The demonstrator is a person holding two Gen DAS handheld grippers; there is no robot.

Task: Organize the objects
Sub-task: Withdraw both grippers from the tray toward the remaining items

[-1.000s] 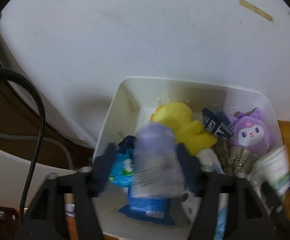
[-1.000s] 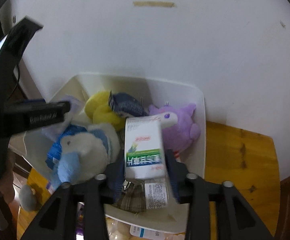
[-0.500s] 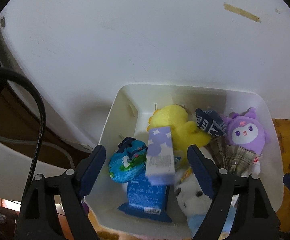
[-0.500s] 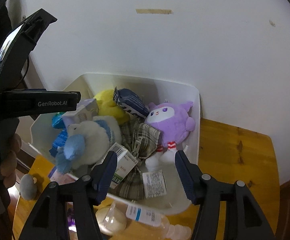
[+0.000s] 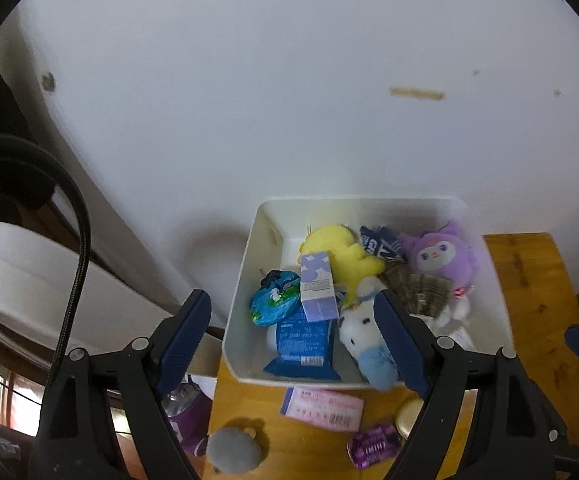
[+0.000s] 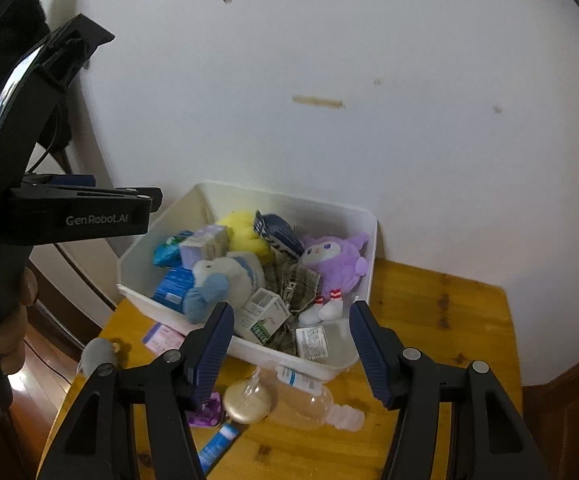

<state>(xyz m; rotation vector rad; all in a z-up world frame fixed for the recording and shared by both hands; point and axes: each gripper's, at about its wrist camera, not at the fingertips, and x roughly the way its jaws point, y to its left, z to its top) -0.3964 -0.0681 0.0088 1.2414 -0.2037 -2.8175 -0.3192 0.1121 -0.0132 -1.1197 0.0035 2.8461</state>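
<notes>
A second ago each gripper was clamped on a carton over the bin; now both have let go and pulled back and up. The purple carton point(image 5: 318, 286) lies among the things at the left of the white bin point(image 5: 245, 264), beside the blue pouch point(image 5: 275, 298), and the green-and-white carton point(image 6: 265, 316) rests near the front, against the white and blue plush point(image 6: 221, 280).

The left gripper point(image 5: 294, 342) is spread wide and holds nothing — its blue pads frame the near side of the bin. The right gripper point(image 6: 291, 350) is likewise apart and empty, hanging above the bin's near rim.

The bin looks fairly full: a yellow plush point(image 5: 339, 248), a purple plush point(image 5: 439, 254), a checked cloth point(image 6: 295, 284), a dark blue packet point(image 6: 277, 232) and a blue snack bag point(image 5: 303, 344) are all inside.

What is left sits on the wooden table point(image 6: 441, 308) in front of the bin: a pink box point(image 5: 321, 402), a grey plush point(image 5: 233, 450), a small purple packet point(image 5: 373, 444), a round gold lid point(image 6: 247, 402), a clear plastic bottle point(image 6: 313, 398) on its side, and a blue tube point(image 6: 219, 444) at the near edge. So I judge the job well past halfway, with about six loose things still to go in.
</notes>
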